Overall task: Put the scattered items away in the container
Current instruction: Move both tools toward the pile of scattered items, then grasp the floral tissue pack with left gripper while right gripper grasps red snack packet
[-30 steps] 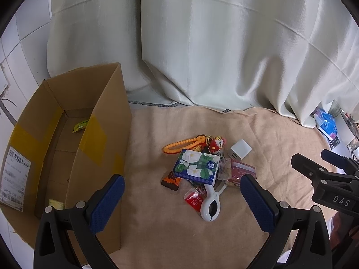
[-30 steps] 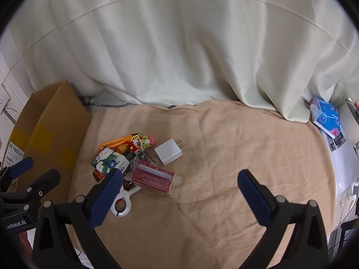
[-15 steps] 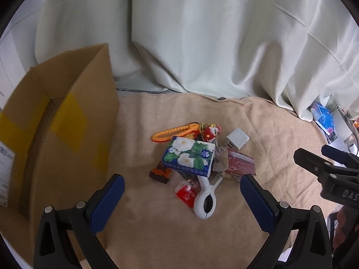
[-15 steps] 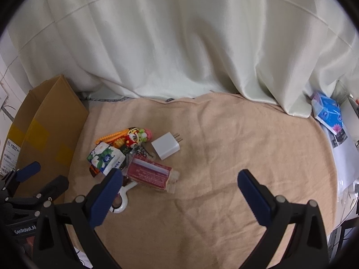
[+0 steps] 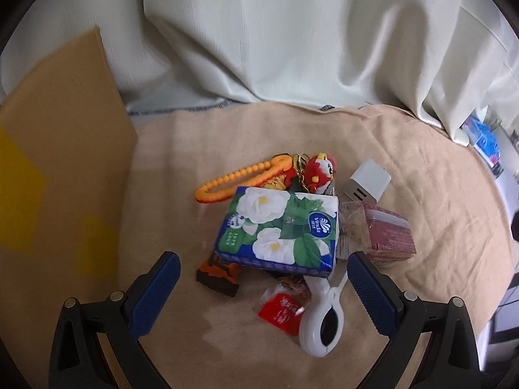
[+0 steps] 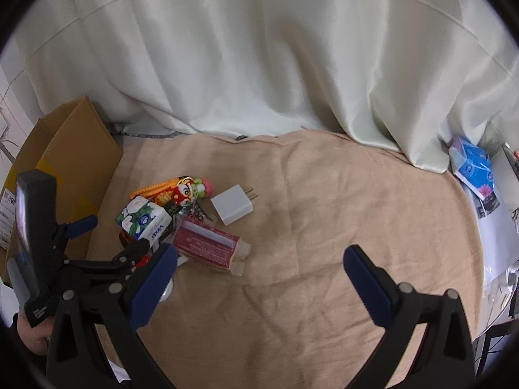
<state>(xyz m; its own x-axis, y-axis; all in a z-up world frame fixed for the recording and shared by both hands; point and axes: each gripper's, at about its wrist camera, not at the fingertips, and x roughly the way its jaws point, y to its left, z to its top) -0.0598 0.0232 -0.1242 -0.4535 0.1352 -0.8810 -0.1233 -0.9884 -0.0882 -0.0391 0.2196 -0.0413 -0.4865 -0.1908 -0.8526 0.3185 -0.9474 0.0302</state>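
A pile of small items lies on a tan cloth. On top is a Vinda tissue pack (image 5: 279,230) (image 6: 144,217). Around it are an orange beaded strap (image 5: 227,184), a red doll keychain (image 5: 319,171), a white charger (image 5: 368,183) (image 6: 232,209), a red packet (image 5: 386,236) (image 6: 207,243), a white clip (image 5: 322,317), a small red sachet (image 5: 280,308) and a brown-orange block (image 5: 219,277). The cardboard box (image 5: 55,175) (image 6: 74,168) stands at the left. My left gripper (image 5: 262,291) (image 6: 107,236) is open, close above the pile. My right gripper (image 6: 259,282) is open and empty over bare cloth.
A white curtain (image 6: 259,64) hangs behind the cloth. Blue tissue packs (image 6: 473,168) and papers lie off the cloth's right edge. The cloth to the right of the pile (image 6: 340,210) holds nothing.
My left gripper has swung right, away from the box, and moved in close over the pile. The right gripper has barely moved. Both stay open.
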